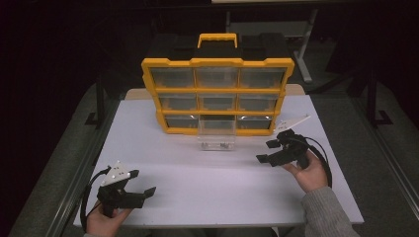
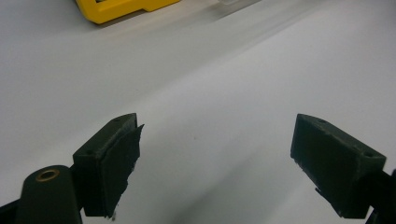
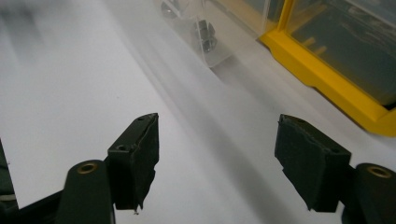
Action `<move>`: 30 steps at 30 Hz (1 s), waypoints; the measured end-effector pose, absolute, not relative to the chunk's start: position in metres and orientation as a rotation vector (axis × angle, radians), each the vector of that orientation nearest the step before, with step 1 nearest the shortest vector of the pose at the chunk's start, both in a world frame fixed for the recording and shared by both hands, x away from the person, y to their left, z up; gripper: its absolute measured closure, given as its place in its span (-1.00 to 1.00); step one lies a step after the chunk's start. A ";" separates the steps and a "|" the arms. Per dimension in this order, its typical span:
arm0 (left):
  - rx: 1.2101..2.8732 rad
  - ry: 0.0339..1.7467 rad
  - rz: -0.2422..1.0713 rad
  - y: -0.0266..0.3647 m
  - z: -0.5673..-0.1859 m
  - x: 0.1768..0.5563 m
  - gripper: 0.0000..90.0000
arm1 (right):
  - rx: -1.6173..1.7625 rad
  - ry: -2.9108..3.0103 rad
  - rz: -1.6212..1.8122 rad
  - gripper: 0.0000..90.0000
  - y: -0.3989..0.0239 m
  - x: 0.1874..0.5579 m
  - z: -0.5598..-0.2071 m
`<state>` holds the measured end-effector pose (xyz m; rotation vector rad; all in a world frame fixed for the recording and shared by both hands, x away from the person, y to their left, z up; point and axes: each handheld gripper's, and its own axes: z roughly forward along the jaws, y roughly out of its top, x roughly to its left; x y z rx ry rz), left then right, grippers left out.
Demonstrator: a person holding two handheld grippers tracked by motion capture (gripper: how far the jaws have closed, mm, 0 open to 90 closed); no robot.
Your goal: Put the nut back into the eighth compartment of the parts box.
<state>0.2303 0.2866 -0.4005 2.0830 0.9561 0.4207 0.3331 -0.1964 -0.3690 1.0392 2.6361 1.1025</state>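
Observation:
A yellow-framed organiser (image 1: pixel 217 94) with clear drawers stands upright at the back of the white table (image 1: pixel 207 192). Its bottom middle drawer (image 1: pixel 216 138) is pulled out onto the table and holds a few small metal parts (image 1: pixel 223 145). My right gripper (image 1: pixel 266 151) hovers to the right of that drawer, open and holding nothing. In the right gripper view the jaws of my right gripper (image 3: pixel 217 149) stand wide over bare table, with the drawer (image 3: pixel 201 32) ahead and the organiser (image 3: pixel 336 60) at the right. My left gripper (image 1: pixel 143 181) rests open near the front left, and its view has my left gripper (image 2: pixel 217 149) empty.
The organiser's yellow carrying handle (image 1: pixel 217 39) sticks up on top. A corner of the yellow frame (image 2: pixel 116 9) shows in the left gripper view. Metal rails (image 1: pixel 84 168) run along the table's left and right sides, with dark floor beyond.

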 end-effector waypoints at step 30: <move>2.093 0.950 0.401 0.285 -0.403 0.231 -0.66 | 1.169 2.525 1.113 -0.61 -0.236 0.297 -0.407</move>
